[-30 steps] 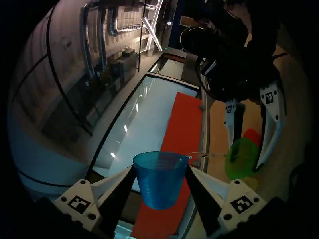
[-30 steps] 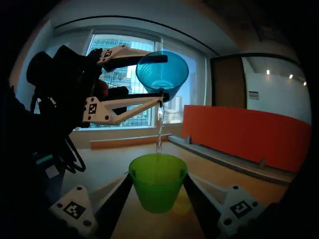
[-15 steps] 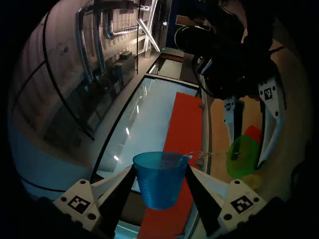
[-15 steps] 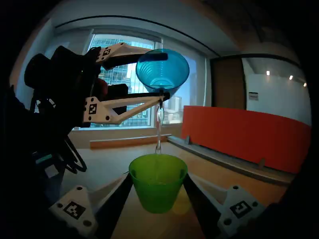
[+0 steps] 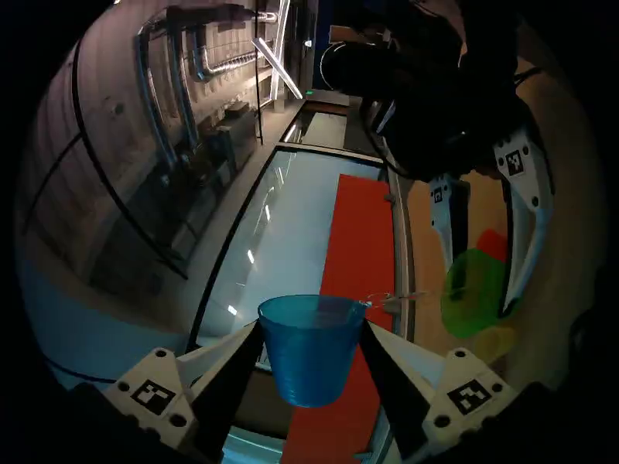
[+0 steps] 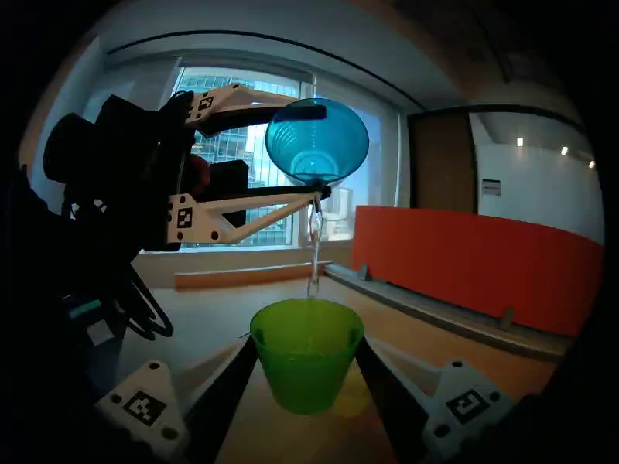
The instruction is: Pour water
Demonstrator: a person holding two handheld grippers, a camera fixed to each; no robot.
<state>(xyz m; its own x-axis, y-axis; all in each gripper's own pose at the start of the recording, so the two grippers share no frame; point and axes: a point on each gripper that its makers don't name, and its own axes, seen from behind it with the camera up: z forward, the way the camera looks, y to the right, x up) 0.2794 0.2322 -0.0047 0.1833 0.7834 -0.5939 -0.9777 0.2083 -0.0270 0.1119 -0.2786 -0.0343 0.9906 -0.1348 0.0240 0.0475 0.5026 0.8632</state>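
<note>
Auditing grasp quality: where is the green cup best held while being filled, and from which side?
Grip the side wall just below the rim, level from the side, as the right tongs hold the green cup now. It is upright and tapers downward, so a high grip likely wedges it and leaves the mouth open to the water from the blue cup.

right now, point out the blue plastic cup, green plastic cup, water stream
blue plastic cup (image 6: 317, 143): right gripper view, inner wall
green plastic cup (image 6: 307, 375): right gripper view, outer wall
water stream (image 6: 313, 247): right gripper view, middle
</note>
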